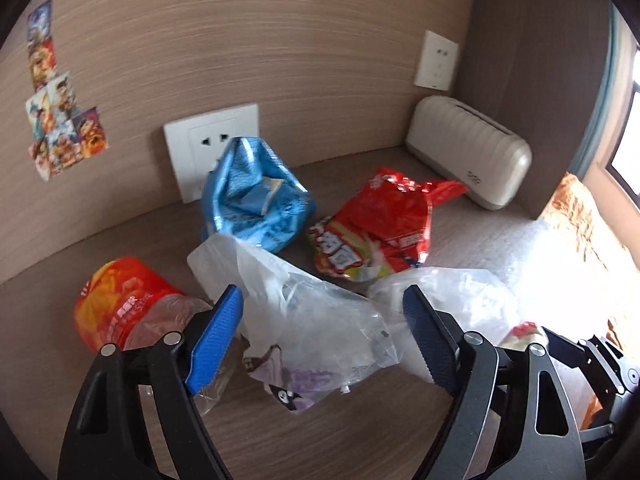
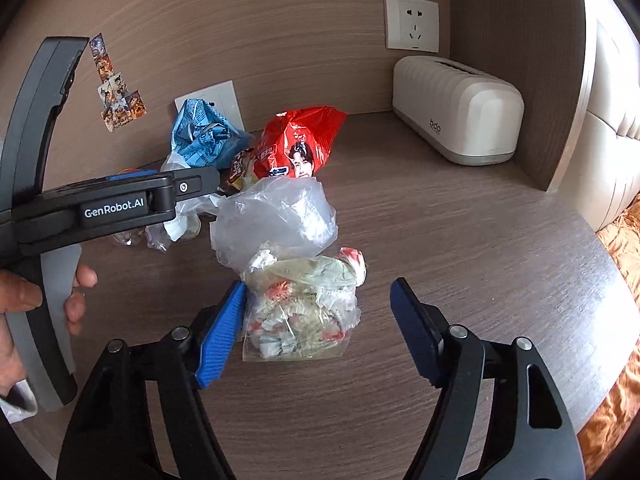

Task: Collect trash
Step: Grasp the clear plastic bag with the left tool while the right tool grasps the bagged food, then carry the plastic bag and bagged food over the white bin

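Observation:
Trash lies on a wooden desk (image 2: pixel 460 248). In the left wrist view my left gripper (image 1: pixel 324 320) is open over a clear plastic bag (image 1: pixel 320 328) with a purple wrapper inside. A crushed bottle with an orange label (image 1: pixel 124 304) lies to its left. A blue snack bag (image 1: pixel 252 196) and a red snack bag (image 1: pixel 380 224) lie behind. In the right wrist view my right gripper (image 2: pixel 318 320) is open around a clear bag of crumpled tissue (image 2: pixel 300 312), its left pad touching the bag. The left gripper (image 2: pixel 116 206) shows there at left, with the blue bag (image 2: pixel 204 136) and red bag (image 2: pixel 300 140) behind.
A white ribbed tissue box (image 2: pixel 460 108) stands in the back right corner. Wall sockets (image 1: pixel 212 148) (image 2: pixel 412 24) and stickers (image 1: pixel 60 120) are on the wooden wall. An orange bedspread (image 2: pixel 616 380) lies past the desk's right edge.

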`<state>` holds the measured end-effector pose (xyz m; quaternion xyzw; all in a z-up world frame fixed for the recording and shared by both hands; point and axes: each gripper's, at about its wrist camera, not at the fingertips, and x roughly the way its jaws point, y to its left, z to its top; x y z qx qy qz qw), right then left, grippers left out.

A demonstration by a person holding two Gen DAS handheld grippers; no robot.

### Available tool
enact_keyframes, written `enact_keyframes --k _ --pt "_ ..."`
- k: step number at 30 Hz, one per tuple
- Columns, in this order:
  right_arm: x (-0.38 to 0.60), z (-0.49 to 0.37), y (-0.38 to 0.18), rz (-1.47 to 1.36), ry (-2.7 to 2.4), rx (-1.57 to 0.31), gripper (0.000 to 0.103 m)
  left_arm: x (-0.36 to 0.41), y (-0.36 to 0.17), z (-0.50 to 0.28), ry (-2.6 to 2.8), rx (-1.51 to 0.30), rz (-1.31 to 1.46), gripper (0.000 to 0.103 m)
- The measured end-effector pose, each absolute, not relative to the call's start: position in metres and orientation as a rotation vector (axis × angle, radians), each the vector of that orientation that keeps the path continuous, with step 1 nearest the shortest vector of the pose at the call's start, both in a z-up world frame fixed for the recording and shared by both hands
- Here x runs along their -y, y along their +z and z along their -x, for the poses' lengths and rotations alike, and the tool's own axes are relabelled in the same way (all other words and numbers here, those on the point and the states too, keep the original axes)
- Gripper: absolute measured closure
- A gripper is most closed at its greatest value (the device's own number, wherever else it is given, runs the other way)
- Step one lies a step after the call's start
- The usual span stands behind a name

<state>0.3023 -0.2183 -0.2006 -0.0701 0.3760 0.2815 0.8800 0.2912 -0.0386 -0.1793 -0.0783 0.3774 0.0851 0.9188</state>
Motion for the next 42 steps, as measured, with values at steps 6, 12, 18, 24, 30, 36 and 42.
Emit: enact_keyframes --k 6,12,18,24,30,36,42 --pt "0.21 -0.305 -0.206 0.169 0.608 -0.797 0.049 0.043 -0.192 -0.292 0.181 -0.809 0.067 0.046" --pt "0.211 -0.302 -0.199 0.157 0.609 -0.791 0.049 0.039 -0.183 -0.281 0.15 -0.768 0.067 0.052" --pt "0.216 -0.292 -0.182 0.155 0.598 -0.752 0.049 0.036 -0.156 -0.26 0.135 -0.718 0.042 0.052" --pt "0.218 -0.278 -0.164 0.127 0.568 -0.707 0.049 0.038 -0.129 -0.238 0.088 -0.667 0.023 0.052" --pt "0.222 -0.256 -0.146 0.086 0.519 -0.668 0.049 0.048 -0.114 -0.216 0.014 -0.626 -0.006 0.052" --pt "0.234 -0.22 -0.138 0.043 0.423 -0.648 0.049 0.064 -0.11 -0.189 -0.103 -0.603 -0.03 0.052" --pt "0.262 -0.181 -0.145 -0.001 0.282 -0.669 0.049 0.098 -0.122 -0.17 -0.254 -0.614 -0.064 0.052"
